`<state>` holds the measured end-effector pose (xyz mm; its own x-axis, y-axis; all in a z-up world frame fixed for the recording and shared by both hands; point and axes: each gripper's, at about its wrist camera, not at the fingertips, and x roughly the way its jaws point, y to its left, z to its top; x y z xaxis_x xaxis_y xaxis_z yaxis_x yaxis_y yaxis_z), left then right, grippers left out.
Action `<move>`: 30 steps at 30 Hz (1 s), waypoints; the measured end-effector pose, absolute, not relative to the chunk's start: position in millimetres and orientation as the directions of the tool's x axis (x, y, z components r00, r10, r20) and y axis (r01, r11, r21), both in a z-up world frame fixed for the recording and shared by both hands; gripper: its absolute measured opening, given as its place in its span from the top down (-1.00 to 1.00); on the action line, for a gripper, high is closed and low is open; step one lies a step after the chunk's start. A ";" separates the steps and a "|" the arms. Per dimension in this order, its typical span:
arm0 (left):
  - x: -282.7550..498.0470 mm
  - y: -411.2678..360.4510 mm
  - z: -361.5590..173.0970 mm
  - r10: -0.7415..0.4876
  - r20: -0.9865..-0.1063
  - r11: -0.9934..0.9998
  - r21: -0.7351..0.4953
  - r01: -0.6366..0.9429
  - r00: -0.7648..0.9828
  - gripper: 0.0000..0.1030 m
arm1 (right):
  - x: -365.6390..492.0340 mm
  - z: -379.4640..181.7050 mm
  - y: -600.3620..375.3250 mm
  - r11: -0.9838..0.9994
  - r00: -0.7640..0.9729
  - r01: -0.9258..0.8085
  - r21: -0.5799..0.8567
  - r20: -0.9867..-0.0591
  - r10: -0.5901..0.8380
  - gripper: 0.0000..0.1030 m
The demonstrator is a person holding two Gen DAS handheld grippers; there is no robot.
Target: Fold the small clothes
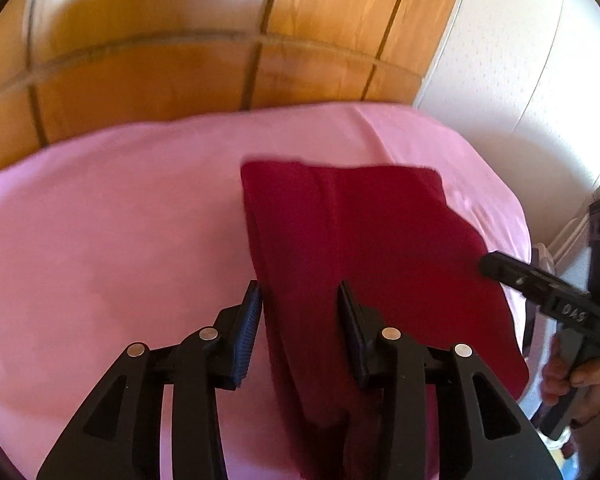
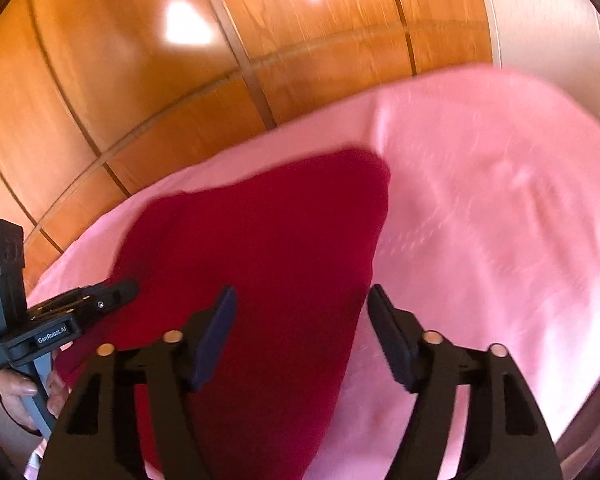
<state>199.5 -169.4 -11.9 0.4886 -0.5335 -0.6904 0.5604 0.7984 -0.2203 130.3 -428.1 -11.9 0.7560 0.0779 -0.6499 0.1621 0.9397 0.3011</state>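
Cloth (image 1: 364, 248) of dark red colour lies on the pink sheet (image 1: 120, 220) of the bed, and this is the small garment we are folding. It lies flat and looks already folded at least once: in the left view we see a long ridge of a layer running along its left side. Which kind of garment it is, we cannot tell.

Our left claw (image 1: 300, 300) stands just above the near edge of the cloth. Its fingers are spread apart and the left border of the cloth passes between them, but the pads do not press on it. Our right claw (image 2: 302, 300) is also spread, somewhat wider, and hangs over the near right part of the cloth; the right edge of the cloth runs between its fingers, and nothing is pinched there.

In the left view the right claw comes in from the right side, with its tip over the right edge of the cloth, and a hand (image 1: 580, 384) holds its handle. In the right view the left claw enters from the left, held by the other hand (image 2: 24, 388).

Behind the bed stands a wooden panel (image 2: 140, 100) with dark grooves, and beside it a white wall (image 1: 520, 60).
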 end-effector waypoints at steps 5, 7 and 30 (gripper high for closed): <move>180.5 -153.5 -3.0 -0.549 -0.651 0.796 -0.218 0.564 0.524 0.26 | 104.7 12.0 -386.4 0.962 0.769 0.082 0.261 -0.630 0.105 0.20; 173.9 -159.4 -4.6 -0.554 -0.647 0.791 -0.214 0.572 0.524 0.26 | 100.2 8.8 -368.1 0.977 0.757 0.064 0.204 -0.647 0.086 0.26; 149.0 -160.3 -6.7 -0.415 -0.637 0.875 -0.086 0.476 0.649 -0.14 | 76.6 -20.1 -334.0 0.978 0.721 0.069 0.199 -0.687 0.089 -0.09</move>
